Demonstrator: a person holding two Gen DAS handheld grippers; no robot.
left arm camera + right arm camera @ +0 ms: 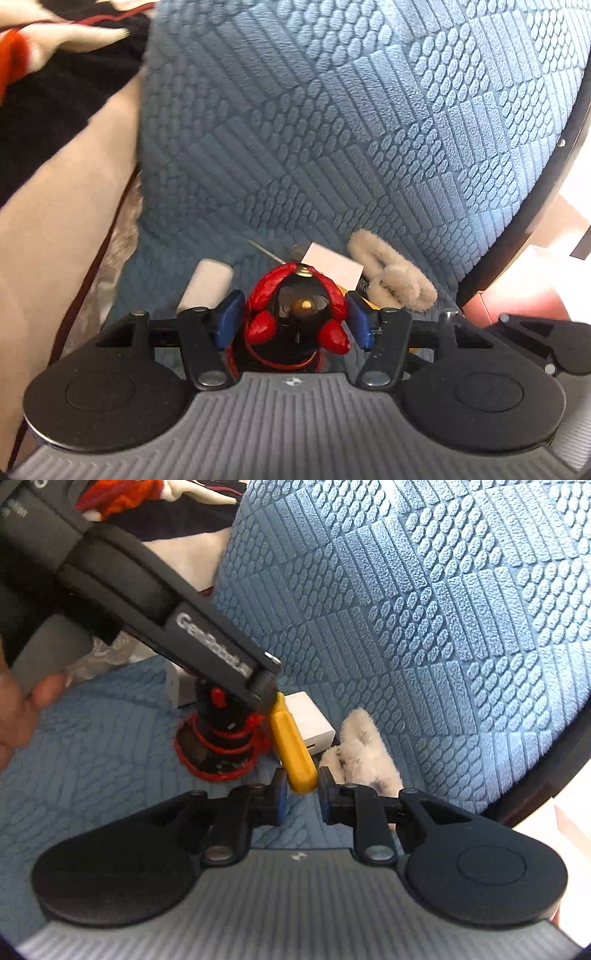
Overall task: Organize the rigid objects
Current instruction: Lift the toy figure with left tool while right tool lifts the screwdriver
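My left gripper [295, 317] is shut on a black and red figurine [297, 314], its blue pads pressed against both sides; the figurine also shows in the right wrist view [221, 742] under the left gripper's body [155, 602]. My right gripper [300, 794] is shut on the end of a yellow handle [293, 749] that lies on the blue textured seat cushion [92, 757]. A white block [308, 720] lies just behind the yellow handle, and it also shows in the left wrist view [332, 267].
A fluffy white plush piece [362, 753] lies to the right of the handle, seen too in the left wrist view [391, 277]. A second white box [207, 284] sits left of the figurine. The blue chair backrest [332, 129] rises behind. Red, white and black fabric [55, 55] lies at the left.
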